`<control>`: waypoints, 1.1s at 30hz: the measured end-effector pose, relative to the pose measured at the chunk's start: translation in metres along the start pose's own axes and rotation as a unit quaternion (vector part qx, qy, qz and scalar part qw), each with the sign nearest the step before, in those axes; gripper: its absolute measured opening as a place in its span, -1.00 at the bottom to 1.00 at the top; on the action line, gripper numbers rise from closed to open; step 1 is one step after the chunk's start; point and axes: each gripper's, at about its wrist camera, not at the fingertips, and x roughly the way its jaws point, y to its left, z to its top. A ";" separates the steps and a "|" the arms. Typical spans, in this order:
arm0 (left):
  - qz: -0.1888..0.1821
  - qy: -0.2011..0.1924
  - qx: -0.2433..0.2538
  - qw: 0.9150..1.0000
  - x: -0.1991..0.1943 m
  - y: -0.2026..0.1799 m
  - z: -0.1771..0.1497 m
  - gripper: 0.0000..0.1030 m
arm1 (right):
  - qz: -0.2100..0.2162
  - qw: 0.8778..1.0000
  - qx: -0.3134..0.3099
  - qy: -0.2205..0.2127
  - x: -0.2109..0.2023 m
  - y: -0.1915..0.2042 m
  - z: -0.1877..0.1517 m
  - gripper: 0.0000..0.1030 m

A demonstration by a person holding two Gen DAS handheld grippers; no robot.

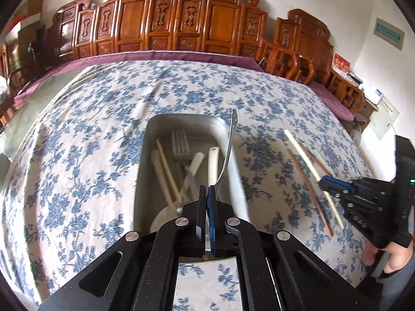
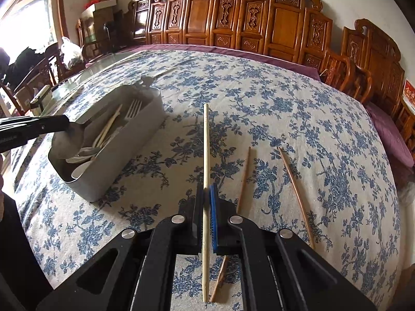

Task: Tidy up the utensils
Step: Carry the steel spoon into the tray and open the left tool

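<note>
In the left wrist view my left gripper (image 1: 206, 190) is shut on a metal spoon (image 1: 229, 145) near its bowl. The handle rises over the grey bin (image 1: 141, 165), which holds a fork (image 1: 179, 142), pale chopsticks and white spoons. From the right wrist view, that left gripper (image 2: 64, 124) hangs over the bin's (image 2: 116, 176) near end with the spoon (image 2: 77, 132). My right gripper (image 2: 206, 190) is shut on a pale chopstick (image 2: 206, 142) that points ahead above the cloth. Two brown chopsticks (image 2: 245, 173) (image 2: 293, 181) lie on the cloth just to its right.
A blue-flowered cloth (image 1: 77, 155) covers the big table. Another pale utensil (image 1: 145, 103) lies on it beyond the bin. Carved wooden chairs (image 2: 280, 20) line the far edge. A person's hand (image 1: 394, 259) carries the right gripper (image 1: 324, 181) at the right.
</note>
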 end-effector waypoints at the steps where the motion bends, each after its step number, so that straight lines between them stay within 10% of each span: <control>1: 0.004 0.003 -0.001 1.000 0.003 0.003 -0.001 -0.99 | 0.000 1.000 -0.001 -0.002 -0.001 0.001 0.000 -0.89; 33: 0.031 0.019 -0.008 0.999 0.017 0.038 0.006 -0.72 | 0.042 0.997 -0.050 -0.036 -0.004 0.072 0.050 -0.89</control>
